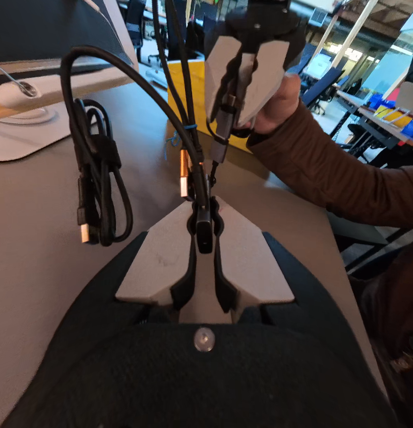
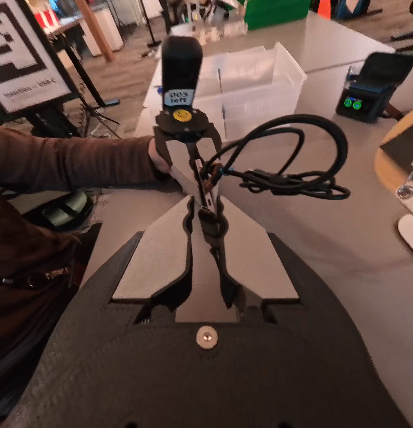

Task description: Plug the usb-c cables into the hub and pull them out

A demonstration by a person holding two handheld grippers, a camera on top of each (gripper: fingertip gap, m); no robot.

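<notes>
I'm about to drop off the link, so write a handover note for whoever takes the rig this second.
Left claw: shut on the hub, held above the table.
Right claw: shut on a grey USB-C plug, tip at the hub's edge, apparently not seated.
A black cable looks plugged into the hub; the strapped bundle hangs free.
Left to do: seat this plug, then pull the cables out.

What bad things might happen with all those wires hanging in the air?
1. The bundled black cables dangle from the hub held by the left tongs; their weight might twist it.
2. The plug in the right tongs meets the hub at an angle, so it might jam.
</notes>
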